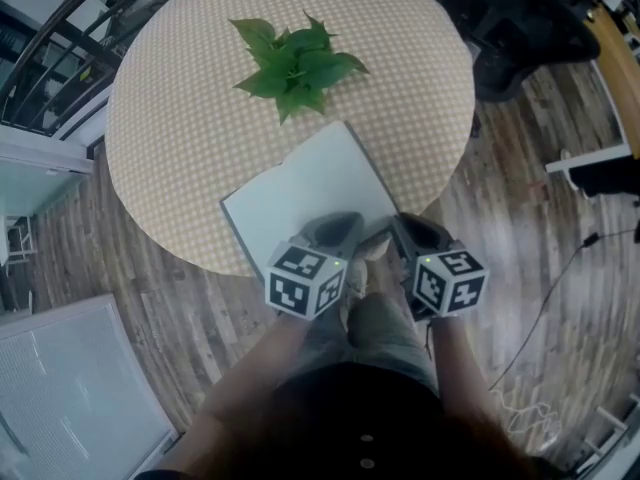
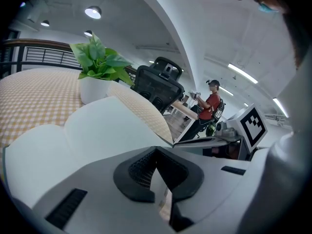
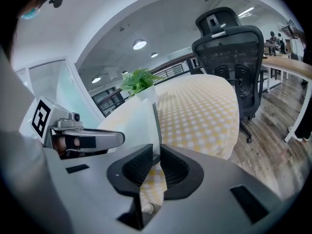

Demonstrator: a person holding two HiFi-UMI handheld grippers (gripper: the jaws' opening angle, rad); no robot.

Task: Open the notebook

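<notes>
Head view looks straight down on the round bench [image 1: 170, 118] with its checked cloth. The potted plant [image 1: 295, 63] stands at the far side, and the notebook [image 1: 310, 188] lies at the near edge with a white page facing up. My left tool [image 1: 335, 230] sits over the notebook's near edge, and my right tool [image 1: 414, 233] is just beside it at the near right corner. From up here I cannot read either pair of jaws.

Left gripper view settles the left one. Its pads meet at their tips in a shut V, right at the near edge of the white pages, which swell away in two humps. Whether any paper is caught in that tip I cannot tell. Only this view shows a seated person in red [image 2: 209, 105], far behind a black office chair [image 2: 158, 84].

Right gripper view gives what the other two do not. A white leaf [image 3: 141, 126] with a dark edge stands upright and runs away from me toward the plant. Its near end sits in the slim gap between my right tool's pads. Those pads stand narrowly apart, with checked cloth showing through below, so the leaf is between them but not squeezed.
</notes>
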